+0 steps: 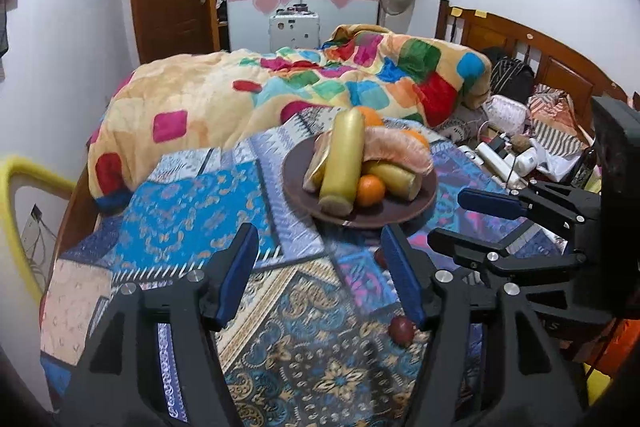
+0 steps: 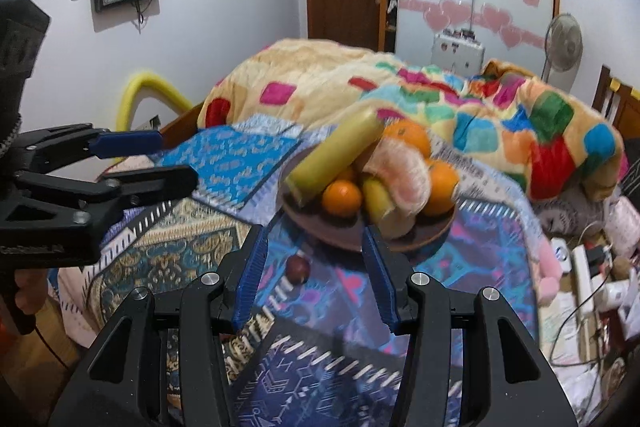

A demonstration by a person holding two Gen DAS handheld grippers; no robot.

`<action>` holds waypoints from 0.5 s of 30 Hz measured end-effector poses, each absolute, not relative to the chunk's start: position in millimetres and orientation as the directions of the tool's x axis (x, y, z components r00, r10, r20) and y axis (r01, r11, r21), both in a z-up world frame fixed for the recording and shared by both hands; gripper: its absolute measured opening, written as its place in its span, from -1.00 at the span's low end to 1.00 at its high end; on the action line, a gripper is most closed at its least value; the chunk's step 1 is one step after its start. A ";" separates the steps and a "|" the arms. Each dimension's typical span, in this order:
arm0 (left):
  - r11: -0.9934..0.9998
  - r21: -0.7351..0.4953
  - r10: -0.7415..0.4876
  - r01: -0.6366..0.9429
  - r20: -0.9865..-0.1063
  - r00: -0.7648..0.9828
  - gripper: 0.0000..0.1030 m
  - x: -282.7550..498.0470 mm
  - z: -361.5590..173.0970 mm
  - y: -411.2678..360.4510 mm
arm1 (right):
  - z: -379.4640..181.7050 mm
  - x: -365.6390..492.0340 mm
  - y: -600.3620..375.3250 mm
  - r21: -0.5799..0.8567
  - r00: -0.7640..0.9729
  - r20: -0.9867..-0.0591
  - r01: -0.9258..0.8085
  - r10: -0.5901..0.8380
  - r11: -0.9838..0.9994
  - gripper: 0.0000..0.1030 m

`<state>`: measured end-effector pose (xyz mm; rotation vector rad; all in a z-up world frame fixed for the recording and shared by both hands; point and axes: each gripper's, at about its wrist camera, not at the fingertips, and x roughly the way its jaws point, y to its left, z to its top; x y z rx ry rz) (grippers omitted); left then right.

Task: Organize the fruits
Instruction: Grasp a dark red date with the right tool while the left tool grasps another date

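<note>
A brown plate [image 1: 416, 205] [image 2: 424, 239] on the patterned bedspread holds yellow bananas [image 1: 346, 159] [image 2: 332, 153], oranges [image 1: 370, 190] [image 2: 342, 199] and a peeled pinkish citrus piece [image 1: 400, 147] [image 2: 406, 179]. A small dark red fruit [image 1: 401, 331] [image 2: 298, 269] lies on the bedspread in front of the plate. My left gripper [image 1: 320, 267] [image 2: 176, 159] is open and empty, short of the plate. My right gripper [image 2: 314, 271] [image 1: 456, 219] is open and empty, with the red fruit lying between and ahead of its fingers.
A colourful folded blanket [image 1: 280, 91] lies behind the plate. Clutter of cables, a power strip and bags [image 1: 516, 151] fills the right side by the wooden headboard [image 1: 560, 59]. A yellow foam-padded frame [image 1: 16, 211] stands at the left bed edge.
</note>
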<state>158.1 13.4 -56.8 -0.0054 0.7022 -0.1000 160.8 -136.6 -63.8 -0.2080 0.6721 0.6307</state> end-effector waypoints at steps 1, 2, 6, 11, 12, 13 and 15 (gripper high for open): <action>0.995 -0.039 -0.092 0.087 -0.650 0.754 0.24 157.7 -60.6 15.4 | -68.3 161.2 -135.1 0.020 0.598 -0.646 -0.607 0.473 0.795 -0.11; 0.996 -0.043 -0.091 0.083 -0.658 0.747 0.24 157.9 -65.9 18.1 | -75.4 164.0 -132.4 0.023 0.588 -0.660 -0.607 0.468 0.794 -0.12; 0.996 -0.056 -0.085 0.064 -0.685 0.724 0.24 161.0 -83.7 29.1 | -92.9 168.1 -124.1 0.030 0.556 -0.694 -0.612 0.457 0.790 -0.12; 0.996 -0.070 -0.087 0.054 -0.704 0.705 0.24 164.6 -98.1 37.1 | -108.7 175.2 -114.9 0.041 0.511 -0.733 -0.626 0.449 0.779 -0.12; 0.996 -0.069 -0.086 0.053 -0.706 0.703 0.24 165.4 -100.0 38.4 | -110.2 176.4 -113.6 0.042 0.507 -0.737 -0.626 0.447 0.778 -0.12; 0.996 -0.067 -0.085 0.053 -0.707 0.702 0.24 165.6 -101.5 38.9 | -112.4 178.1 -112.2 0.039 0.505 -0.741 -0.625 0.442 0.780 -0.15; 0.996 -0.068 -0.088 0.057 -0.709 0.700 0.24 166.2 -104.3 40.3 | -115.3 180.5 -109.2 0.037 0.498 -0.750 -0.627 0.436 0.778 -0.36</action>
